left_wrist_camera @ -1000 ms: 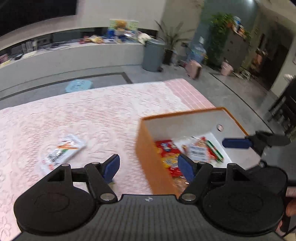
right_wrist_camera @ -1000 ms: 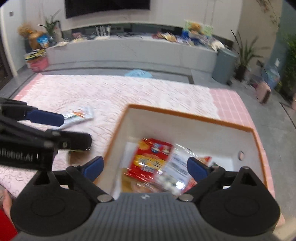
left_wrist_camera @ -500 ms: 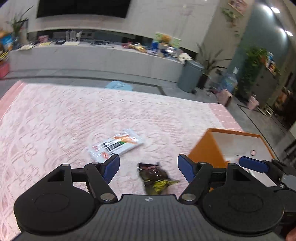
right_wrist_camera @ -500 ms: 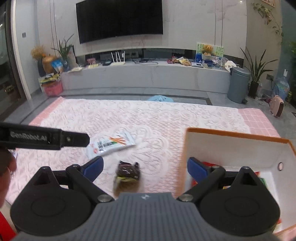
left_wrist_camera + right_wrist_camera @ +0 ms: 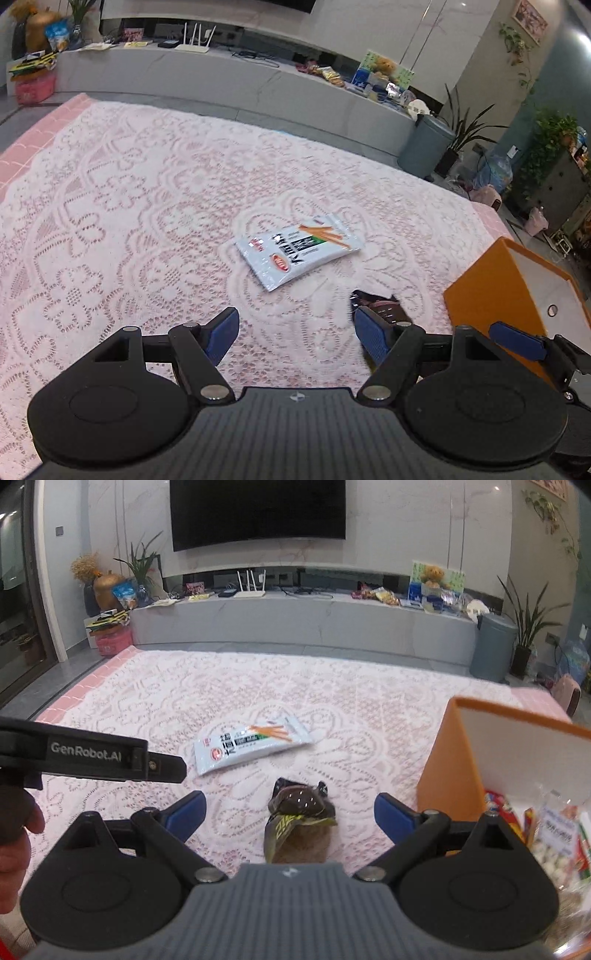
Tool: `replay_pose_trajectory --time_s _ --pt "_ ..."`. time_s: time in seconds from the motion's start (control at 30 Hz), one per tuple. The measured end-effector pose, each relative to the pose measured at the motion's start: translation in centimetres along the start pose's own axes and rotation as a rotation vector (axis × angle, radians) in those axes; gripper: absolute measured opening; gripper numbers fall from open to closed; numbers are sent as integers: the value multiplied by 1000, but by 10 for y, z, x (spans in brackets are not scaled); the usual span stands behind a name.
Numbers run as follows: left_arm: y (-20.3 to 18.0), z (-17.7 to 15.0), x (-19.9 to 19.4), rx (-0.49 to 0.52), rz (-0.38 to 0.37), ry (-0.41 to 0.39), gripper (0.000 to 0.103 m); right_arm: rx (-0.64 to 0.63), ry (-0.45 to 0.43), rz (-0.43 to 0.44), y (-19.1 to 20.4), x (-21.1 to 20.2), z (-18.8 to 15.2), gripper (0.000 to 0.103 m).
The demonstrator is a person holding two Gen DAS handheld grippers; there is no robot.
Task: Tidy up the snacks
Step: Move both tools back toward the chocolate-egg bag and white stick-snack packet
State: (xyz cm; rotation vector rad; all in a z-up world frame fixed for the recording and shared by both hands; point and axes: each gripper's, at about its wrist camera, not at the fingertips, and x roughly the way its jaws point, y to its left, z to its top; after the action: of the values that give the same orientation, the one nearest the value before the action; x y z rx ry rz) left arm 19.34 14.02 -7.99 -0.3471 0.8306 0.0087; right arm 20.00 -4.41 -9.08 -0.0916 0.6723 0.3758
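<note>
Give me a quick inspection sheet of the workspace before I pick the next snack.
Surface: pink lace tablecloth, flat.
Job's things: white snack packet lying flat mid-cloth; dark wrapped snack nearer, apart from the packet; orange box at the right, already holding several packets.
Clutter: nothing seen on the cloth besides the snacks.
Grippers: right gripper open, the dark snack lying between its fingers, not gripped; left gripper open, empty, facing the white packet.
Cables: none on the table; some on the grey TV bench by the router.
Surroundings: wall TV, potted plants, grey bin.
</note>
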Motion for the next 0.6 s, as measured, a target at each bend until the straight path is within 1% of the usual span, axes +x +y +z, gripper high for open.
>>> replay_pose_trajectory --time_s 0.17,0.2,0.37,0.43,0.5,0.6 --pt "4 -2 13 15 39 -9 84 27 3 -9 0 18 -8 95" --pt "5 -2 16 14 46 -12 82 34 7 -7 -1 21 -9 95" --pt "7 0 23 21 28 -24 80 50 30 -19 -1 39 -15 94" --pt "3 0 25 47 26 -31 80 58 43 -28 -2 46 -16 91" --pt "-2 1 30 85 19 -35 80 74 55 -31 -3 53 -16 85" --pt "-9 1 37 171 34 -47 79 71 47 -38 -4 61 -13 84"
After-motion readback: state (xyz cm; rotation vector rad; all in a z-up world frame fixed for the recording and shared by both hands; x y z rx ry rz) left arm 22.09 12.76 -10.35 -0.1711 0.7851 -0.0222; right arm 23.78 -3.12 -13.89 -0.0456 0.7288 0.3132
